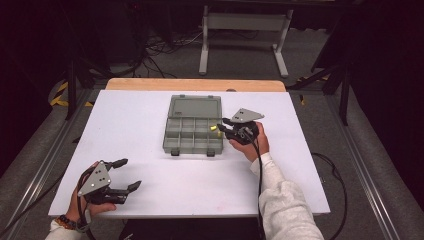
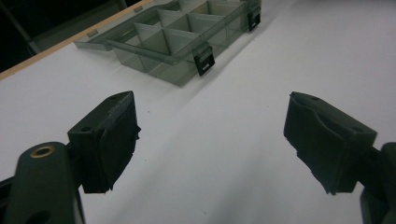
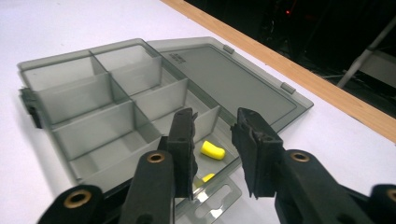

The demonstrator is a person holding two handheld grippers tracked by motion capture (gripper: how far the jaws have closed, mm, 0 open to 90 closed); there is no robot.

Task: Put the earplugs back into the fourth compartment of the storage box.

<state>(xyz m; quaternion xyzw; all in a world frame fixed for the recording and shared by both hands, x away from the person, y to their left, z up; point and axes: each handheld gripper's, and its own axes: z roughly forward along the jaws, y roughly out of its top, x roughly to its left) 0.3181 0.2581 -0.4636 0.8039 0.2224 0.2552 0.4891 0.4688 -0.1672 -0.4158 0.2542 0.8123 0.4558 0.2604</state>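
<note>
Jaws parted — right gripper (image 3: 212, 140) over two yellow pieces (image 3: 212, 150).

One grey box (image 1: 193, 131) with little rooms is seen on the table (image 1: 140, 150), near the far edge. Its one lid (image 1: 195, 106) is laid open and flat toward the far edge. Eight little rooms can be counted in the box, in two rows of four. Two black clips (image 2: 204, 59) are seen on its near side. Two small yellow pieces (image 3: 212, 150) are seen in the rooms at the right end of the box. Two tongs are counted: the left tongs (image 1: 125, 175) and the right tongs (image 1: 222, 126).
</note>
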